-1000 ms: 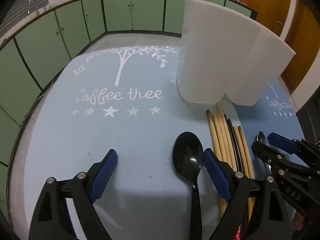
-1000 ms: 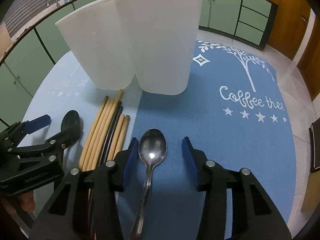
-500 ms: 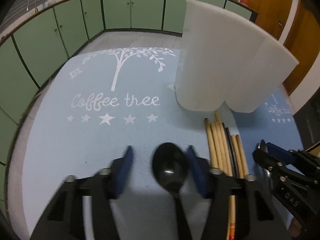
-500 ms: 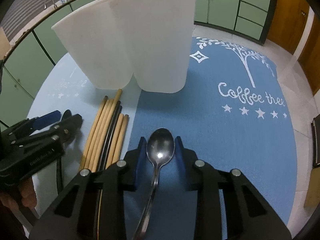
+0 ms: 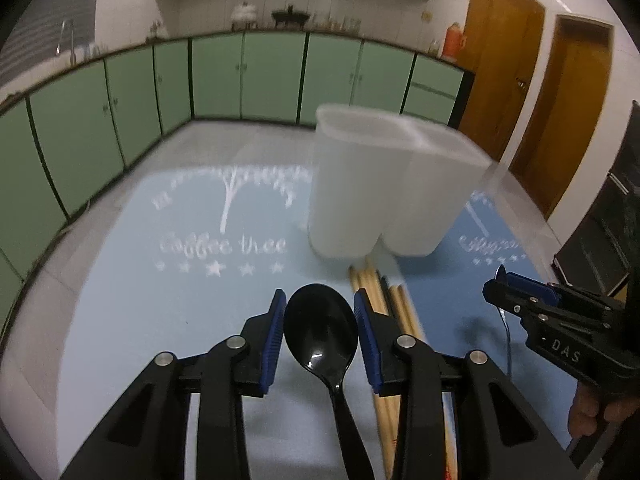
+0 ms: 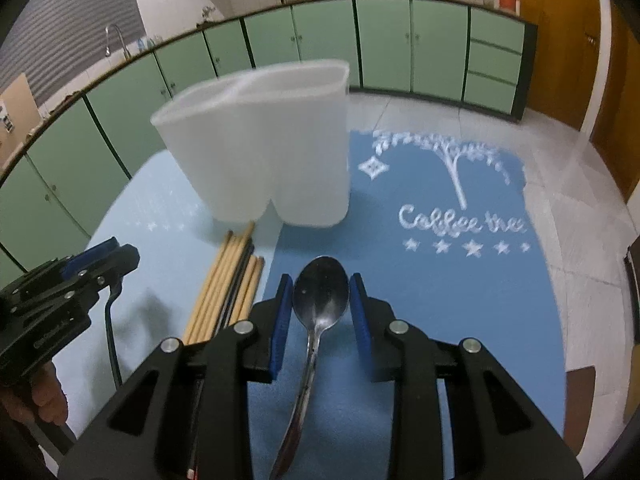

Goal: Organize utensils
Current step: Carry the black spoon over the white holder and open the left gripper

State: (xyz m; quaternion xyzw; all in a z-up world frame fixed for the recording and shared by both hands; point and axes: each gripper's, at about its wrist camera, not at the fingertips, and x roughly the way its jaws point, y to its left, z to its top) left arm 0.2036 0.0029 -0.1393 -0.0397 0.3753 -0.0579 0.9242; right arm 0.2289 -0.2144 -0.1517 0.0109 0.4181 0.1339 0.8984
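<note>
1. Left gripper [image 5: 320, 312]: blue-padded jaws closed on a black plastic spoon [image 5: 322, 330], bowl sitting between the pads, handle running back under the gripper body.
2. Right gripper [image 6: 320, 296]: blue-padded jaws pinching a metal spoon [image 6: 320, 294], bowl framed between the pads, concave face up, handle trailing back toward the camera.
3. Both spoons lifted clear of the mats, judging by the left gripper's shadow in the right wrist view.
4. Just beside and below, a bundle of chopsticks [image 6: 228, 284], mostly wooden with a dark pair among them, flat on the table, lying along the seam of the two mats, tips pointing toward the holder.
5. Beyond the chopsticks, a white two-compartment utensil holder [image 6: 260, 152], upright, open tops facing up, contents not visible.
6. Underneath, a light blue mat [image 5: 160, 300] and a darker blue mat [image 6: 440, 280], each printed "Coffee tree", side by side.
7. Farther out, green cabinets [image 6: 400, 44] along the wall.
</note>
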